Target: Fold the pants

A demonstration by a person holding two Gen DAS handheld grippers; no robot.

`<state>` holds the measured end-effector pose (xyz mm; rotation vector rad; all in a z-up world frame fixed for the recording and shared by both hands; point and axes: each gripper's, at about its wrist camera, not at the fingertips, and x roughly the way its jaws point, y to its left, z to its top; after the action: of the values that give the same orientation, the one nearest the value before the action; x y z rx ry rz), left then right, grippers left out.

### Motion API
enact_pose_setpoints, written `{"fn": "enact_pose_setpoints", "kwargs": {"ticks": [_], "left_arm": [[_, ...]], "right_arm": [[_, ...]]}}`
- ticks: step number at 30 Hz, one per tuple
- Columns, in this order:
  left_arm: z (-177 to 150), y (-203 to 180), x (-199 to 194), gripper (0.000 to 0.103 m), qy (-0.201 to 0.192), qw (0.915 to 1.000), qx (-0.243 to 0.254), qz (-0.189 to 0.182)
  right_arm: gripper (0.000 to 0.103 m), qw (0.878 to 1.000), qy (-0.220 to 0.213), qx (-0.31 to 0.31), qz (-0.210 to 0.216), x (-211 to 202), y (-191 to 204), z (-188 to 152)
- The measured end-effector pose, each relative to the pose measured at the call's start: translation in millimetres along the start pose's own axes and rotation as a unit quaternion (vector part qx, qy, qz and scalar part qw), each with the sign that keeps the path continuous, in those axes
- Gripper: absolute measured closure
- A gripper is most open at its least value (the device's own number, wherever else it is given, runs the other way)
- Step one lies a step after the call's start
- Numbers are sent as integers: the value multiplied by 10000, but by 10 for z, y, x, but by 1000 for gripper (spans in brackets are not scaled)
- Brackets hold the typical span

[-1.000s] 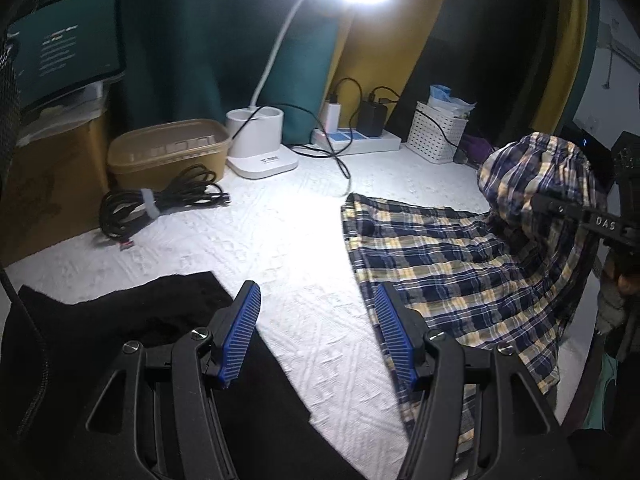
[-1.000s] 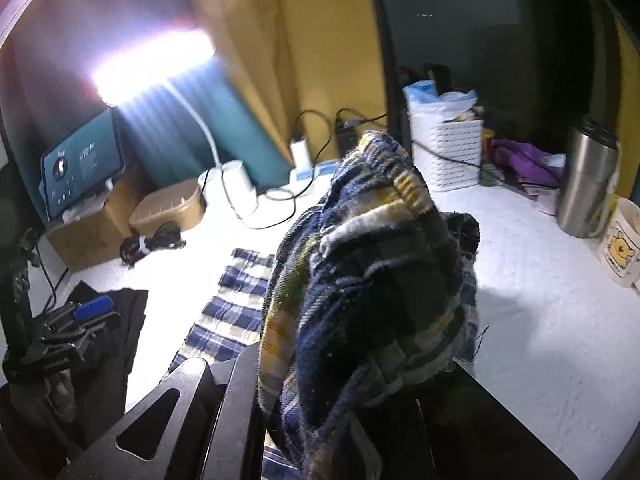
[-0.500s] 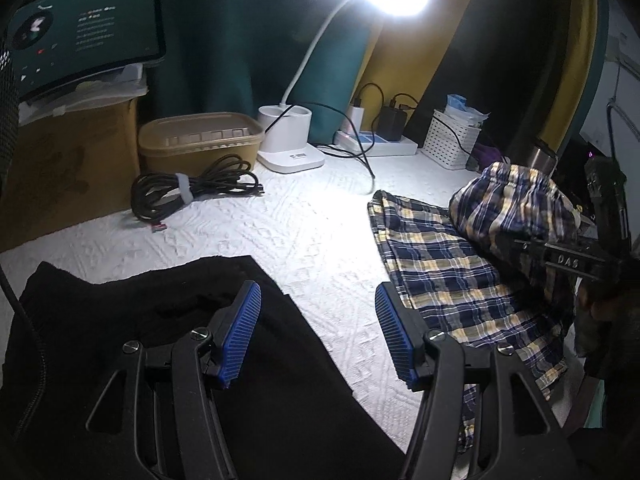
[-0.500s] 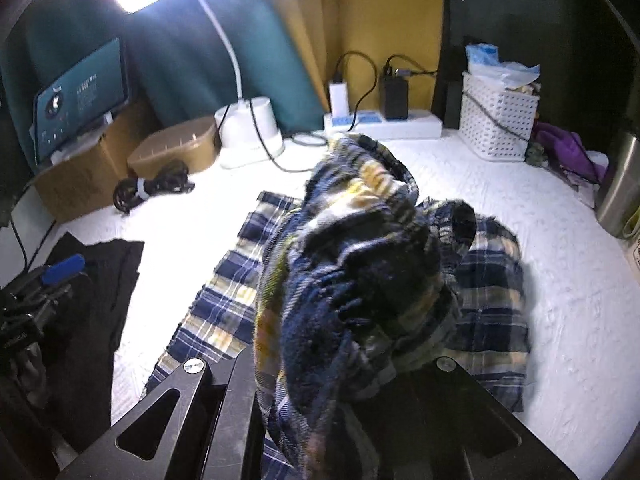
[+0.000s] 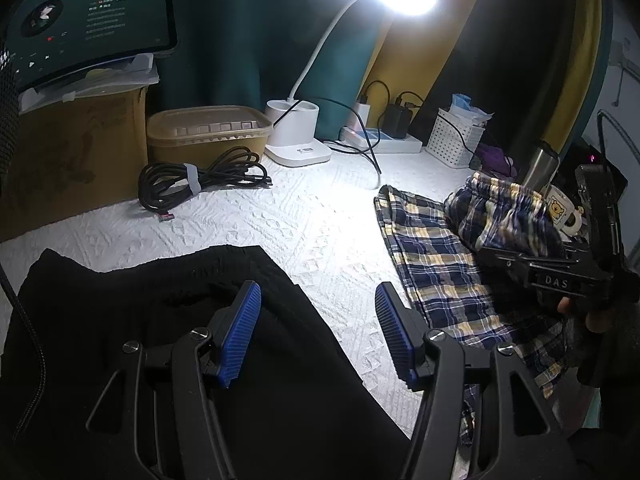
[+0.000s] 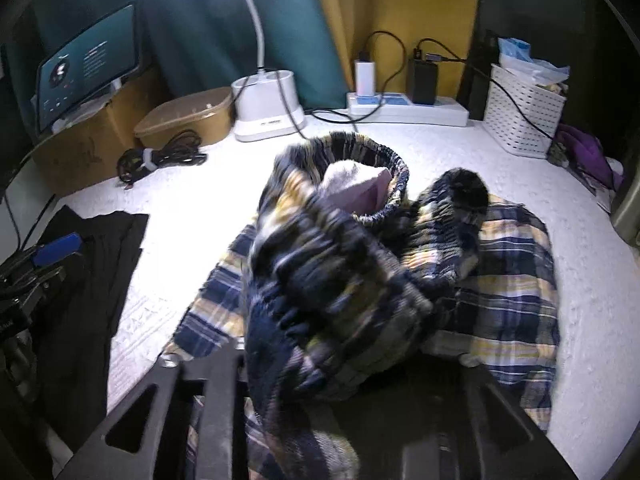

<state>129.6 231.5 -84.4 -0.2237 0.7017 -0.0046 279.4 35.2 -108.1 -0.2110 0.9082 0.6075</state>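
Note:
Blue-and-yellow plaid pants (image 6: 516,276) lie partly flat on the white textured table (image 5: 280,232). Their elastic waistband end (image 6: 384,168) is bunched in a blurred heap on top. That heap drapes over my right gripper (image 6: 340,340), whose jaws are opening; the cloth sits between them and hides the fingertips. In the left wrist view the same pants (image 5: 436,256) lie at the right, beside the right gripper's black body. My left gripper (image 5: 316,292) stands open with nothing between its blue pads, hovering over a black garment (image 5: 160,320) at the table's left front.
Along the back stand a cardboard box bearing a lit tablet (image 5: 92,20), a tan lidded container (image 5: 208,132), a white lamp base (image 5: 298,132), a power strip (image 5: 380,142) and a white basket (image 5: 456,142). A coiled black cable (image 5: 192,178) lies left. A steel tumbler (image 5: 540,164) and a mug (image 5: 564,210) stand right.
My right gripper came down with the plaid bunch onto the flat part of the pants, and its jaws spread apart. My left gripper shifted slightly over the black garment.

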Motion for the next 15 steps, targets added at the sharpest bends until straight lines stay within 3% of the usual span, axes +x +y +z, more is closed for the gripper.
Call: {"fn": "enact_pose_setpoints", "kwargs": {"ticks": [4, 6, 15], "left_arm": [[-4, -21, -2, 43, 11, 10000, 41, 20], [-11, -32, -13, 43, 11, 10000, 46, 38], [12, -225, -65, 43, 1, 9999, 165, 46]], "right_arm": [[47, 9997, 16, -176, 159, 9, 123, -35], [34, 9993, -23, -253, 260, -15, 174, -45], [28, 9973, -374, -350, 529, -313, 246, -103]]}}
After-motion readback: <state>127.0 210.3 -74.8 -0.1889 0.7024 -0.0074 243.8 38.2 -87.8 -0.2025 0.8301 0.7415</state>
